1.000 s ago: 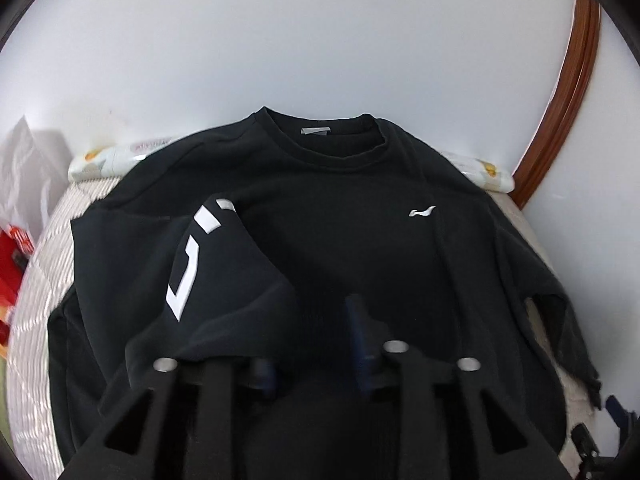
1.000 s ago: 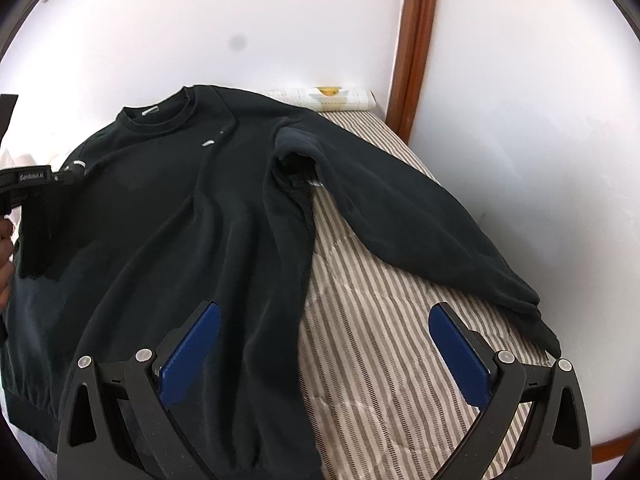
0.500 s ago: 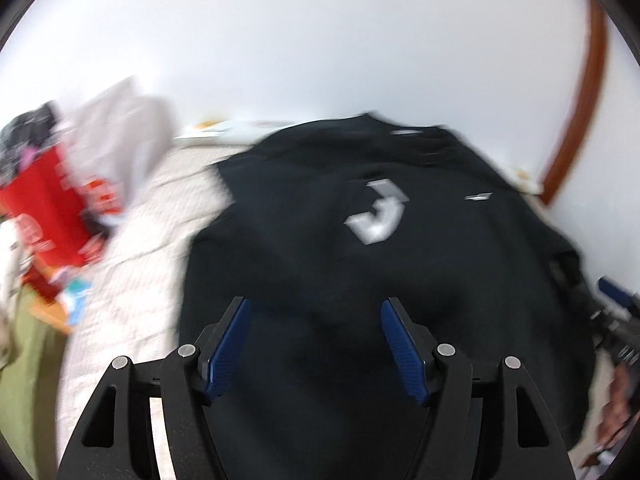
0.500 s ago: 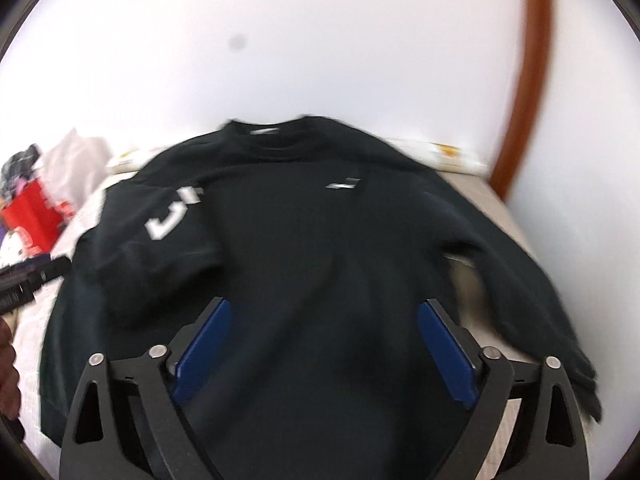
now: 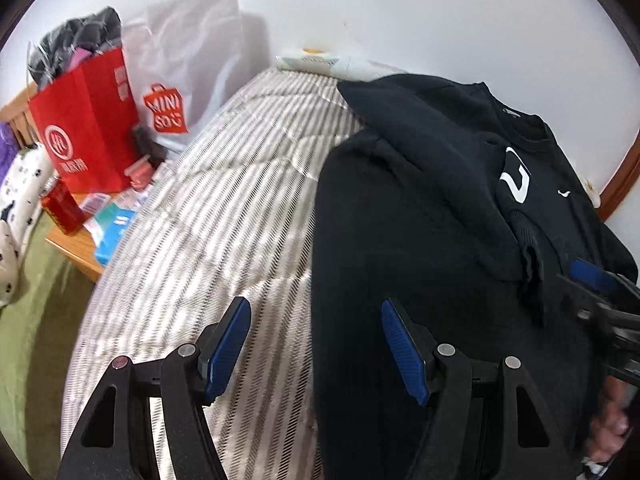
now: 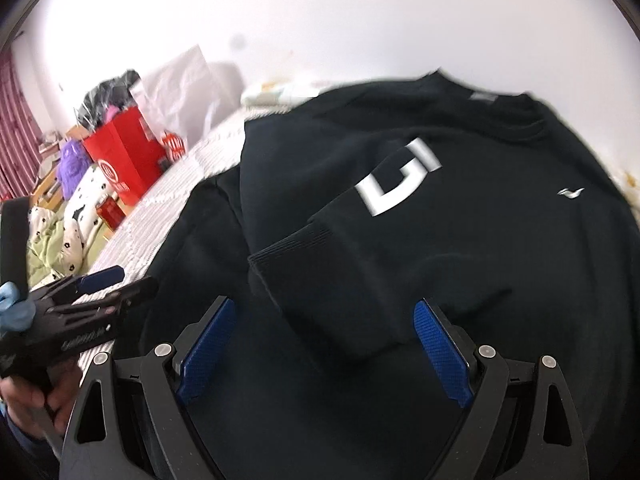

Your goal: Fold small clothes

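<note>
A black sweatshirt (image 5: 420, 208) lies spread on the striped bed, also in the right wrist view (image 6: 480, 240). Its left sleeve (image 6: 340, 264), with a white printed mark (image 6: 400, 184), is folded across the chest. My left gripper (image 5: 316, 340) is open and empty, hovering over the sweatshirt's left edge; it also shows in the right wrist view (image 6: 100, 284). My right gripper (image 6: 324, 344) is open and empty above the folded sleeve's cuff; part of it shows in the left wrist view (image 5: 600, 296).
The striped mattress (image 5: 224, 216) stretches to the left. A red paper bag (image 5: 84, 128), a white shopping bag (image 5: 180, 80) and small boxes stand on a wooden side table (image 5: 76, 256). A white wall is behind, and a brown wooden frame (image 5: 620, 176) at the right.
My left gripper let go of the sleeve, which now lies folded on the chest, opened and swung left. My right gripper swung left from the right sleeve to over the body.
</note>
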{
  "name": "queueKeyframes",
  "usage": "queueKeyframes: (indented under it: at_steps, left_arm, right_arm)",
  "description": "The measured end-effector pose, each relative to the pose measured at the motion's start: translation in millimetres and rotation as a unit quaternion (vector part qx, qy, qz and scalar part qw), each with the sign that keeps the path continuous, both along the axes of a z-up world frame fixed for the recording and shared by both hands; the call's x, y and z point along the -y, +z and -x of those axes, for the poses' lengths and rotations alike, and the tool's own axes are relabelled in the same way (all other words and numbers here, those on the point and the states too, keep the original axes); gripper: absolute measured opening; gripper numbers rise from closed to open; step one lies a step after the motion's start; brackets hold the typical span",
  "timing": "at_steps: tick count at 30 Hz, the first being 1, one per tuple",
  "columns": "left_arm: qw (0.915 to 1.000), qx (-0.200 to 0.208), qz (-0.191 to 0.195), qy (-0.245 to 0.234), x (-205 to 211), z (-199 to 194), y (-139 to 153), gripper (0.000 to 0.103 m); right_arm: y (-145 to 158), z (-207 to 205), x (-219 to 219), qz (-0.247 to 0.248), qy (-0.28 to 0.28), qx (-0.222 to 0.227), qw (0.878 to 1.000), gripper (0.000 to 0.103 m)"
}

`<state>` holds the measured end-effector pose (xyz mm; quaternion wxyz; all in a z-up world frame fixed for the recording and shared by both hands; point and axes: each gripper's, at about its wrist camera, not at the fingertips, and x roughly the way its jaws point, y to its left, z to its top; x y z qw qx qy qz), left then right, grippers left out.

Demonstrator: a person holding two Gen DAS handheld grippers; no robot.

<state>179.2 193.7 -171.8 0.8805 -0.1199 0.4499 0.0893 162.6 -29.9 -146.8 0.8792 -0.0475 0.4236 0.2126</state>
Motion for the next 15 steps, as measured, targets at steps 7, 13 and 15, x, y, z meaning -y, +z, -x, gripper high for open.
queueKeyframes:
  at_steps: [7, 13, 15]
  left_arm:
    - [0.9999, 0.006, -0.001, -0.008, 7, 0, -5, 0.066]
    - [0.9997, 0.010, -0.021, -0.008, 13, 1, -8, 0.067]
    - [0.9996, 0.008, -0.026, -0.006, 15, 2, -8, 0.067]
  right_arm:
    - [-10, -16, -5, 0.004, 0.013, -0.002, 1.000, 0.009]
    - [27, -20, 40, 0.005, -0.020, 0.064, 0.998, 0.008]
    - [39, -29, 72, -0.001, -0.060, 0.076, 0.995, 0.008]
